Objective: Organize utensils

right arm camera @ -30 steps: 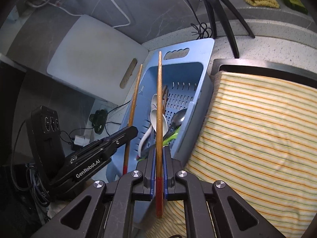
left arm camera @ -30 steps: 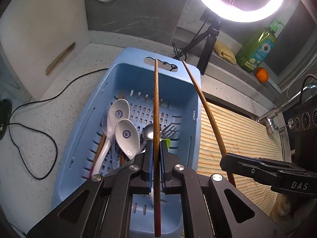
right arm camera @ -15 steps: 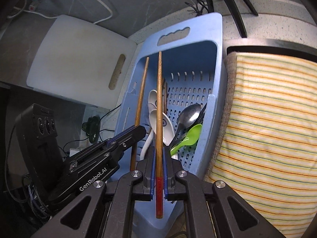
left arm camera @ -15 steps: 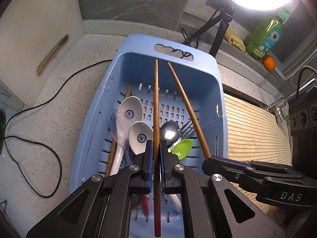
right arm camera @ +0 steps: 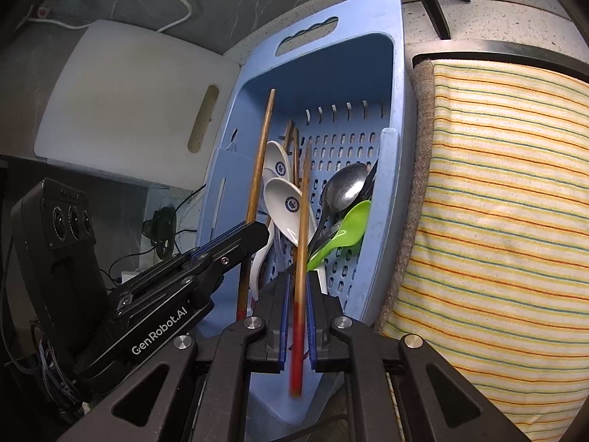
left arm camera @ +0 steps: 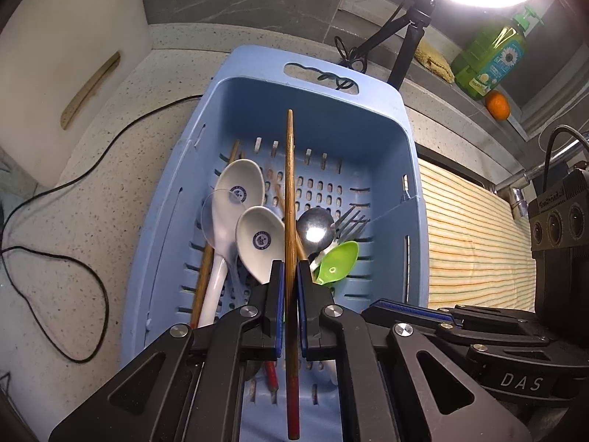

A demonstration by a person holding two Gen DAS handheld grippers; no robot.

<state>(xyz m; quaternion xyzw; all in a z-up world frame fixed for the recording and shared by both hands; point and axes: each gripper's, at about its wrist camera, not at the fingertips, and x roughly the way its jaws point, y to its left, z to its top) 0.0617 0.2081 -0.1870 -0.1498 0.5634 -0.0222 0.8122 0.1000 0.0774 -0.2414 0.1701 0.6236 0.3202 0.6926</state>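
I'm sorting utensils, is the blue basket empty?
Not empty: the blue basket holds white spoons, a metal spoon, a fork, a green spoon and chopsticks.
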